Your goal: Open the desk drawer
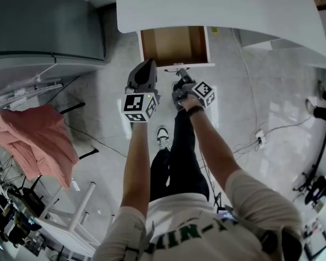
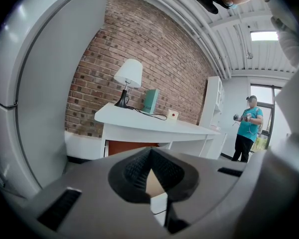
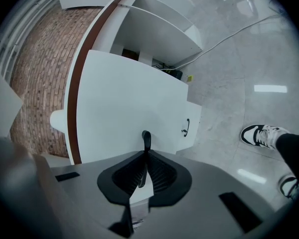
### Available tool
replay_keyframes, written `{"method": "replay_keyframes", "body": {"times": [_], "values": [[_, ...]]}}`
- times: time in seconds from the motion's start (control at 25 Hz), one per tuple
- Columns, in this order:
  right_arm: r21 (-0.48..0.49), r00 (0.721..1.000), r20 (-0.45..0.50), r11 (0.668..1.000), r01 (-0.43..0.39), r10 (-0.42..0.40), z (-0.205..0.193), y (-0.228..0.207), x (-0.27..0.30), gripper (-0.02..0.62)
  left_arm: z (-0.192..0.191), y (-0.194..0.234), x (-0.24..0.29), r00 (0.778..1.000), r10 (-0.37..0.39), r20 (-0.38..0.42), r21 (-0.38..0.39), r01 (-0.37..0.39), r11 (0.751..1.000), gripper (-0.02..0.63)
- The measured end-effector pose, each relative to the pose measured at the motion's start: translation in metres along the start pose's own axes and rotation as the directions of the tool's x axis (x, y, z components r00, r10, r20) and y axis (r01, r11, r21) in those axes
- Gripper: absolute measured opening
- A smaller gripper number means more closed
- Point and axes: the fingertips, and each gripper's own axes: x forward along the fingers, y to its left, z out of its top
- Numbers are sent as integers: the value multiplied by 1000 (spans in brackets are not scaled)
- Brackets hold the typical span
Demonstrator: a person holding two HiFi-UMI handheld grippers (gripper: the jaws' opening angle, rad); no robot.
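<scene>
The drawer [image 1: 174, 45] stands pulled out from under the white desk [image 1: 223, 7], its wooden inside showing. My right gripper [image 1: 180, 75] is at the drawer's white front [image 1: 186, 65], shut on its black handle [image 3: 146, 139], which sticks up between the pads. A second black handle [image 3: 186, 127] shows on the panel lower down. My left gripper [image 1: 147, 65] hangs just left of the drawer front, touching nothing. Its pads [image 2: 139, 169] meet at the tips with nothing between them. In the left gripper view the desk [image 2: 154, 126] and the drawer's brown side [image 2: 127, 147] lie ahead.
A grey cabinet [image 1: 43, 20] stands at the left, with a pink cloth [image 1: 32, 140] on a rack below it. Cables [image 1: 258, 137] run over the floor at the right. My shoe [image 1: 162, 136] is under the drawer. On the desk stands a lamp [image 2: 128, 73]; another person [image 2: 248, 128] is far right.
</scene>
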Motion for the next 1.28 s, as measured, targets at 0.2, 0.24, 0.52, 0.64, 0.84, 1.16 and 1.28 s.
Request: {"method": "replay_keyframes", "body": {"times": [0.2,0.24,0.52,0.64,0.84,1.16,1.28], "values": [[9,999,-4,999,40,-40,-2,-20,5,21,-12,5,-2,1000,5,-15,2,-5,1000,0],[6,999,-8,999,40,-40,-2,-26,7,21,-15,6,-2,1000,5,-20,5,-5,1000,0],[-6,997,-14,997,70,-71,-3,-52,15,21,-29,19,-3,999,19,-29,7,-19,1000,0],[10,997,-8,997,72,-72,-3,-59,18,20,-34,24,-7,999,26,-35,0,-26,1000,0],[28,996,8,995,93,-93,-2,-69,21,17,-39,28,-9,999,31,-45,0,-31,1000,0],[16,998,18,998,63,-63,-2,-71,24,17,-43,34,-11,998,37,-49,-3,-37,999,0],[-10,999,8,999,47,-47,-6,-72,20,17,-45,34,-14,998,40,-57,-14,-41,999,0]]}}
